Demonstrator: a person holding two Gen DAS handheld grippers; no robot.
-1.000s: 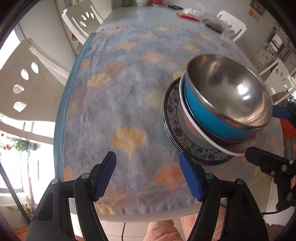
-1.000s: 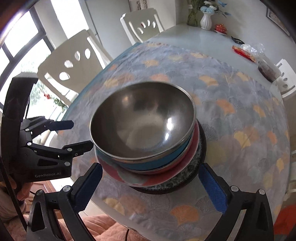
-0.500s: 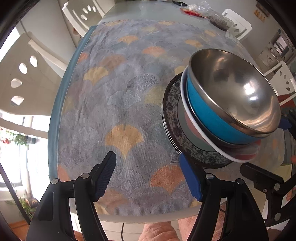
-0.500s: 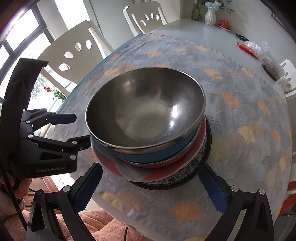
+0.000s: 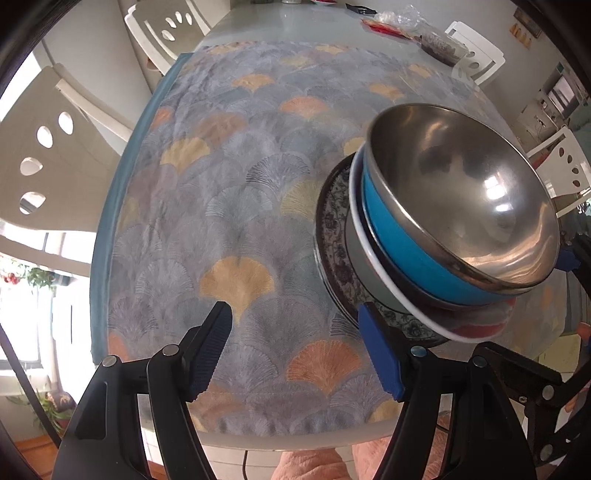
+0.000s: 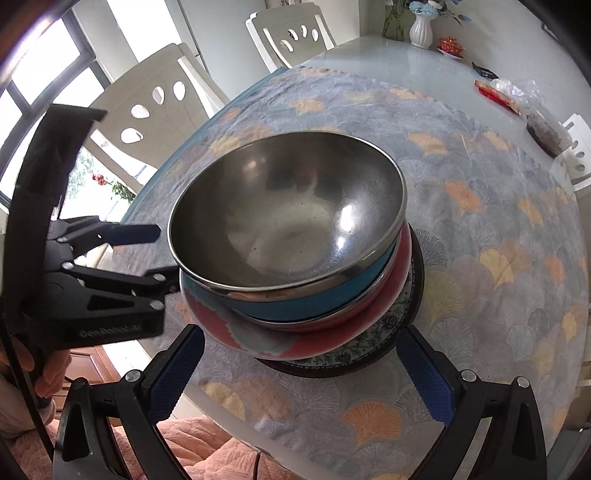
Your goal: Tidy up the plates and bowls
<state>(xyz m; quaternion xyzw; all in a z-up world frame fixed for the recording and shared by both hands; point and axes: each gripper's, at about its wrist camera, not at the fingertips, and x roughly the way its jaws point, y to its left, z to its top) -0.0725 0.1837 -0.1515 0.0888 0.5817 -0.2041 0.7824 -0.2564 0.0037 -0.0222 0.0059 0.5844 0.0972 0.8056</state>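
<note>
A stack stands on the patterned cloth near the table's front edge: a steel bowl [image 5: 476, 192] [image 6: 295, 214] on top, a blue bowl [image 5: 399, 240] [image 6: 295, 304] under it, a red patterned bowl [image 6: 258, 336], and a dark floral plate [image 5: 332, 236] [image 6: 369, 350] at the bottom. My left gripper [image 5: 295, 350] is open and empty, just left of the stack, its right finger close to the plate's rim. My right gripper [image 6: 299, 373] is open and empty, in front of the stack with its fingers either side of the plate. The left gripper also shows in the right wrist view [image 6: 147, 254].
The fan-patterned cloth [image 5: 240, 184] covers the near half of a glass table. White chairs [image 5: 48, 155] [image 6: 291, 33] stand around it. A vase [image 6: 421, 26], red packets [image 6: 496, 94] and a dark bag [image 5: 439, 44] lie at the far end.
Both grippers have moved closer to the stack, which looms larger in both views. The stack itself has not moved. Both stay open.
</note>
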